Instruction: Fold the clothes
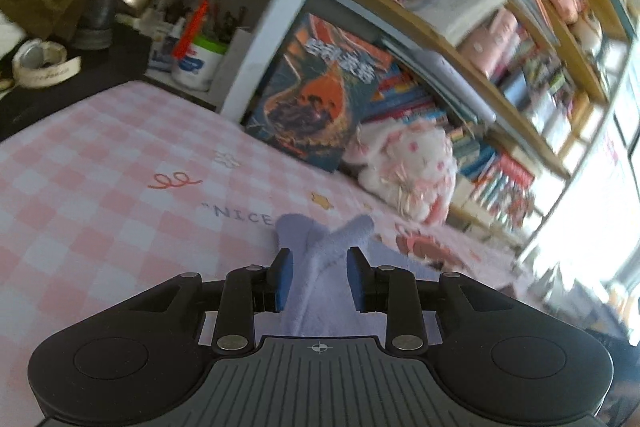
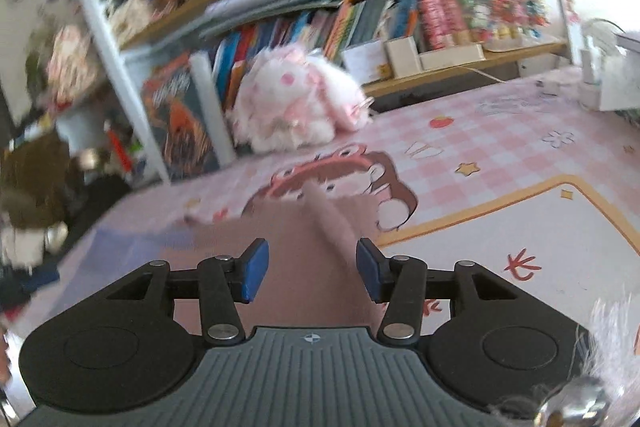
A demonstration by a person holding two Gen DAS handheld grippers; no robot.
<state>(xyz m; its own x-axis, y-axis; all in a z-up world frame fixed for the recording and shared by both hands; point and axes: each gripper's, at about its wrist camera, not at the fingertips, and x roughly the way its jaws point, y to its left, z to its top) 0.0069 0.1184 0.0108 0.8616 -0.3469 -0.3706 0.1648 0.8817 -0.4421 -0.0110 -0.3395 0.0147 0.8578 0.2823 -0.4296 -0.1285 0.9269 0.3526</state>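
Garment (image 1: pixel 320 267) | between left gripper (image 1: pixel 319 279) fingers | jaws apart

lavender garment (image 1: pixel 320 267) mostly hidden under left gripper (image 1: pixel 319 277) body, can't tell if pads touch it; pink cloth (image 2: pixel 316 267) motion-blurred between right gripper (image 2: pixel 312 273) pads, contact unclear, lower part cut by the housing; bookshelf (image 1: pixel 480 39) spines smeared, unreadable; white fuzzy thing (image 2: pixel 612 331) cut by right edge, can't identify
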